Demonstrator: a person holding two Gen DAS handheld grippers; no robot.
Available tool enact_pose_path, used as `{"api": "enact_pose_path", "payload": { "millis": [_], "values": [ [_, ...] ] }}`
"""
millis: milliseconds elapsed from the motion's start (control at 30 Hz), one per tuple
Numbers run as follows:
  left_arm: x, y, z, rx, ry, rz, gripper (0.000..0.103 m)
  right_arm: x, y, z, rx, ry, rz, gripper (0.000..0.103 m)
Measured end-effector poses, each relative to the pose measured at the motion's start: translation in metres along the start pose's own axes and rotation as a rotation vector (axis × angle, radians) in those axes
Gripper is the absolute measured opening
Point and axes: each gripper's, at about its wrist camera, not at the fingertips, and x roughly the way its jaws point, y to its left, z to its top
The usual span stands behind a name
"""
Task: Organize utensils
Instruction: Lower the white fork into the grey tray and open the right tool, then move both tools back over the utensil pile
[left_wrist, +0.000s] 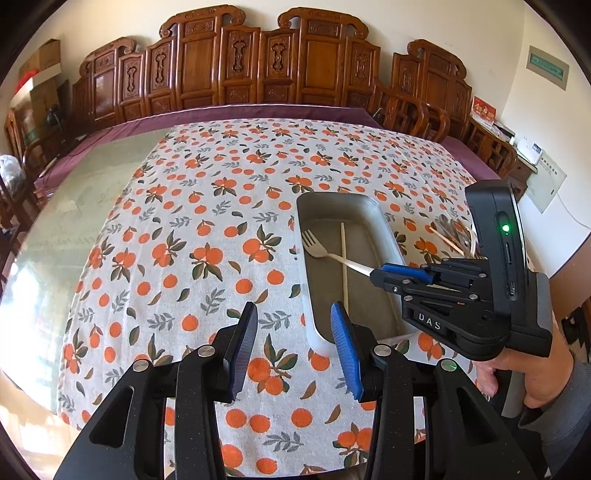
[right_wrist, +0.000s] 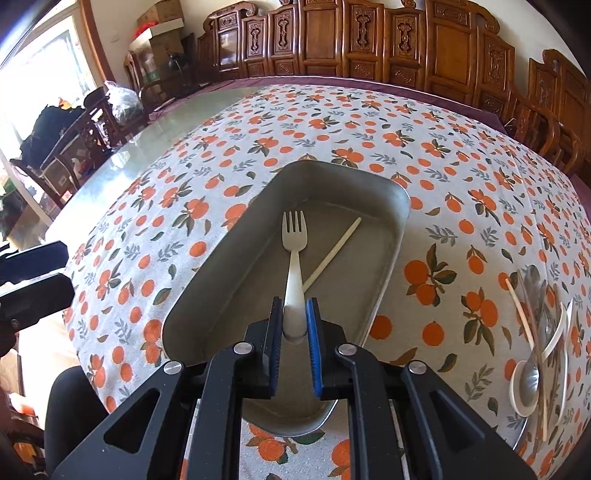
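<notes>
Now placing: right gripper (right_wrist: 294, 325) clenched on fork (right_wrist: 293, 236) handle over tray (right_wrist: 391, 236), tines toward 12 o'clock, crossing chopstick (right_wrist: 334, 251). Left gripper (left_wrist: 293, 343) released, idle. Next, likely let go.

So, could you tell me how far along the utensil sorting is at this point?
Done: one pale chopstick already lies in the grey metal tray. In hand: the right gripper is shut on the cream plastic fork, holding it over the tray, while the left gripper is open and empty. Left: the pile of spoons and chopsticks beside the tray.
</notes>
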Motion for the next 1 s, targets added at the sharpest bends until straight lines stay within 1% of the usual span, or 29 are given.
{"api": "enact_pose_path", "payload": {
  "millis": [33, 100, 133, 167, 200, 333, 500, 633, 800, 1000],
  "values": [
    [0.000, -0.001, 0.000, 0.002, 0.001, 0.000, 0.039, -0.001, 0.000, 0.000, 0.001, -0.002, 0.006, 0.015],
    [0.001, -0.004, 0.000, 0.004, 0.001, -0.002, 0.040, -0.004, -0.003, -0.001, 0.006, -0.010, 0.018, 0.019],
    [0.002, -0.005, 0.000, 0.005, 0.001, -0.003, 0.041, -0.005, -0.004, -0.002, 0.009, -0.016, 0.026, 0.023],
    [0.002, -0.007, 0.000, 0.008, 0.000, -0.003, 0.043, -0.008, -0.006, -0.003, 0.013, -0.022, 0.033, 0.024],
    [0.003, -0.008, 0.000, 0.010, -0.002, -0.002, 0.046, -0.010, -0.009, -0.003, 0.017, -0.031, 0.043, 0.025],
    [0.005, -0.018, 0.001, 0.018, 0.000, -0.011, 0.047, -0.023, -0.018, -0.005, 0.036, -0.059, 0.060, 0.025],
    [0.010, -0.035, 0.003, 0.037, 0.000, -0.027, 0.052, -0.056, -0.049, -0.015, 0.048, -0.113, 0.055, 0.025],
    [0.018, -0.056, 0.006, 0.051, 0.005, -0.052, 0.053, -0.083, -0.082, -0.032, 0.061, -0.139, 0.020, 0.025],
    [0.027, -0.085, 0.009, 0.085, 0.009, -0.075, 0.053, -0.119, -0.134, -0.061, 0.086, -0.167, -0.061, 0.025],
    [0.037, -0.121, 0.011, 0.123, 0.019, -0.092, 0.053, -0.145, -0.188, -0.089, 0.138, -0.189, -0.133, 0.025]
  ]
}}
